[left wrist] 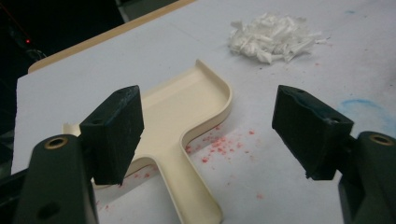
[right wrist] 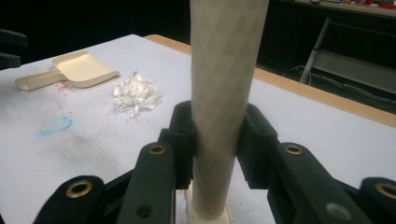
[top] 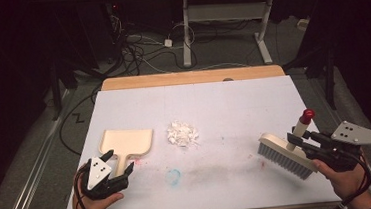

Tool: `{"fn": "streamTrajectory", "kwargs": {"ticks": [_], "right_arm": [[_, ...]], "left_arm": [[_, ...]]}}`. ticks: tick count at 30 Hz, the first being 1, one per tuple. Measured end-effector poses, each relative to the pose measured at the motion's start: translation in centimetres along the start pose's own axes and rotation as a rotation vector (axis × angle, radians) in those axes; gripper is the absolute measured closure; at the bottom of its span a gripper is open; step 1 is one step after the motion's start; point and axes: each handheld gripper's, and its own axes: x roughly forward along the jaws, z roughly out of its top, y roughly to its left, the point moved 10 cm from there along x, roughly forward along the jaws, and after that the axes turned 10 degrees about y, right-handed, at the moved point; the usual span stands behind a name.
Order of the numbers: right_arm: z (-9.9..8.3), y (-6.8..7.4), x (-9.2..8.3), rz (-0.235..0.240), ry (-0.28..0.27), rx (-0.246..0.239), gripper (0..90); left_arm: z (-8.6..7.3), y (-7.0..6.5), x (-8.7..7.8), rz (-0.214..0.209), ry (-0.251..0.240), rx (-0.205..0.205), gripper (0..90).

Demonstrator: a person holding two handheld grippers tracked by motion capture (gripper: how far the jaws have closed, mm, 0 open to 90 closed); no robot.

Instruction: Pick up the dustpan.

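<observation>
White sheeting covers the wooden table [top: 192, 91] at the centre of the high view, where we see a small heap of white paper scraps [top: 182, 133] just right of a cream plastic dustpan [top: 126, 142] lying flat. At lower left, we find the left gripper [top: 120, 168] spread wide, its jaws either side of the dustpan's handle without touching it. At lower right, the right gripper [top: 296, 140] pinches the cream, red-tipped handle of a grey-bristled hand brush [top: 285, 158] standing on the sheet.
</observation>
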Motion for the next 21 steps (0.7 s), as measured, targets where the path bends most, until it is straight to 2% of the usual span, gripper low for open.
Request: {"fn": "streamTrajectory", "kwargs": {"ticks": [2, 6, 15, 18, 19, 21], "right_arm": [[-0.1, -0.1, 0.1, 0.001, 0.003, -0.004, 70.8], [-0.1, -0.6, 0.2, -0.008, 0.001, 0.002, 70.8], [0.2, -1.7, 0.6, -0.04, -0.01, 0.017, 70.8], [0.2, -1.8, 0.9, -0.045, -0.004, 0.022, 70.8], [0.2, -1.7, 1.0, -0.042, -0.002, 0.021, 70.8], [0.1, -1.7, 1.2, -0.041, 0.004, 0.022, 70.8]], "left_arm": [[-0.2, 0.1, 0.2, -0.004, 0.022, -0.015, 23.6], [-0.5, 0.1, 0.2, -0.001, 0.032, -0.023, 22.2], [-1.5, -0.1, 0.3, -0.006, 0.067, -0.018, 20.0], [-1.8, 0.0, 0.2, -0.007, 0.078, -0.039, 20.0], [-2.1, 0.1, 0.4, -0.009, 0.103, -0.071, 19.8], [-2.2, 0.3, 0.5, -0.003, 0.117, -0.086, 19.4]]}}
